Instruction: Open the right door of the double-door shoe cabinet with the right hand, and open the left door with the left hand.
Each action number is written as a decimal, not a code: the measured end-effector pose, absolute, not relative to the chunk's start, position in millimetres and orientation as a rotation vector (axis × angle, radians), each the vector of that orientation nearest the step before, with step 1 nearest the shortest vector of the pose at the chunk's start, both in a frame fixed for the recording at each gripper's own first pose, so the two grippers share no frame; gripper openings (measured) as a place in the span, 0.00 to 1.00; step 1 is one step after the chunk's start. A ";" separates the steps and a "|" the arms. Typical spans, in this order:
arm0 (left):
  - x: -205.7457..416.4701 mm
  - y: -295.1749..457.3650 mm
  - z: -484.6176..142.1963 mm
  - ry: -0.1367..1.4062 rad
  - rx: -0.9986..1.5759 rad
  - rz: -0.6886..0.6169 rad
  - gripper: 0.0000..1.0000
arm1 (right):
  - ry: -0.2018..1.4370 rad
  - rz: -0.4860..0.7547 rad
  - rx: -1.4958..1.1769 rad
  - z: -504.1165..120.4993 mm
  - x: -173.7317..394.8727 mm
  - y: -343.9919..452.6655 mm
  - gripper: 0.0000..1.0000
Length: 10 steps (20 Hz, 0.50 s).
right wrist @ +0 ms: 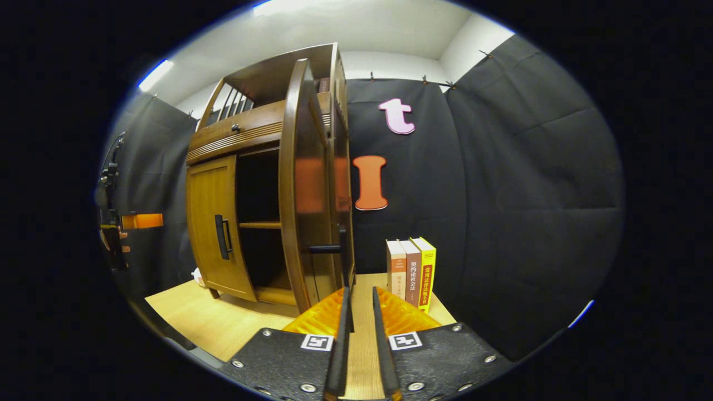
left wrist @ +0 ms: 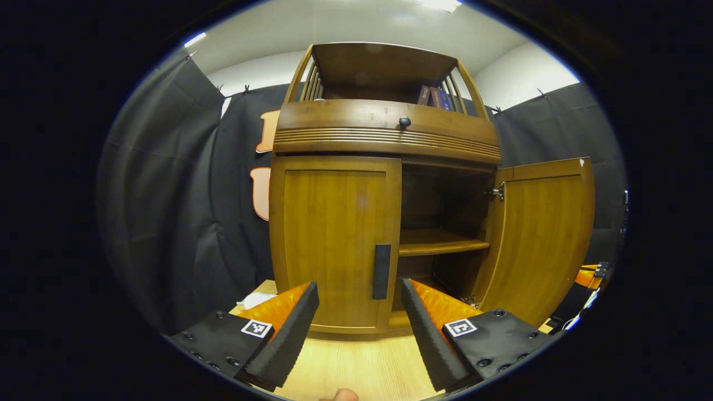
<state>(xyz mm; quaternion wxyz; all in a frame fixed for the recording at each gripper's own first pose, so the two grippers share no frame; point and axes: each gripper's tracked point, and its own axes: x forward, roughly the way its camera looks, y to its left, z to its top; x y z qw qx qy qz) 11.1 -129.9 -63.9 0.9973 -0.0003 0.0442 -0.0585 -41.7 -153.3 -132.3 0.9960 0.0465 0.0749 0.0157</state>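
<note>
Tabletop cabinet's left door handle (left wrist: 381, 271) between tongs (left wrist: 360, 323).

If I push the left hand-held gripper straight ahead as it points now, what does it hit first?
Most likely the closed left door, near its dark vertical handle. The left hand-held gripper is open and the handle lies roughly between its fingers, a bit above; depth is hard to judge.

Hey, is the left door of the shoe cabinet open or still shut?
Shut. The left door sits flush in the cabinet frame, its handle untouched, while the right door is swung wide, showing the shelf.
</note>
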 end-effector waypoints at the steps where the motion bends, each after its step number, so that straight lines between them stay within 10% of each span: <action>1: 16.0 -129.9 -64.9 0.089 0.001 -0.117 0.99 | 0.144 0.008 0.096 -131.1 -41.4 -158.9 0.30; 3: 23.5 -131.6 -69.7 0.093 0.009 -0.112 0.99 | 0.131 -0.053 0.075 -128.4 -44.8 -175.2 0.38; 7: 36.8 -140.4 -77.7 0.101 0.015 -0.127 0.99 | 0.098 -0.150 0.004 -118.9 -48.7 -196.6 0.86; 10: 57.1 -150.1 -81.9 0.104 0.009 -0.143 0.99 | 0.088 -0.171 -0.016 -116.7 -50.8 -199.6 0.97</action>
